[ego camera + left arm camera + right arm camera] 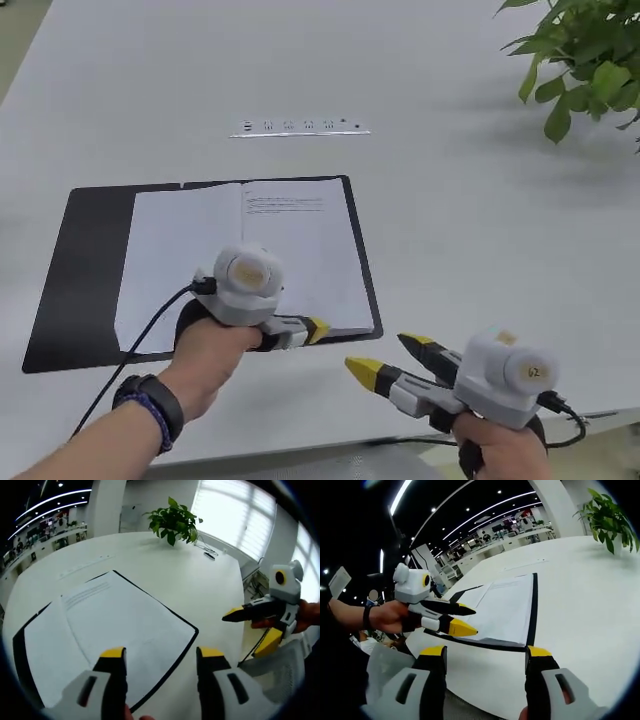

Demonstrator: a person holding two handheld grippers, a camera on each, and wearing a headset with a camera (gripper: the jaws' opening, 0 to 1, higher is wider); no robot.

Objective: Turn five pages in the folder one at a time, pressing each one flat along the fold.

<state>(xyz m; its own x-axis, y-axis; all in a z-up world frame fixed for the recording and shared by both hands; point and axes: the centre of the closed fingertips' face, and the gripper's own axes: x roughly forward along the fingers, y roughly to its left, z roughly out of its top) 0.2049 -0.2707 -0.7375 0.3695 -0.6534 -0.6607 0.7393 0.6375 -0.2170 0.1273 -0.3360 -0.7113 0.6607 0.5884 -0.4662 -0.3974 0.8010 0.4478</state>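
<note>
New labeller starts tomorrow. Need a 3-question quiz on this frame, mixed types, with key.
1. True or false: the right gripper is shut on a page of the folder.
2. What stands at the far right of the table in the head view? A. a plant B. a mug C. a lamp
3. Fill in: the gripper at the folder's near right corner is the ___ gripper.
Key: 1. False: its jaws stand open, off the folder. 2. A. 3. The left gripper.
</note>
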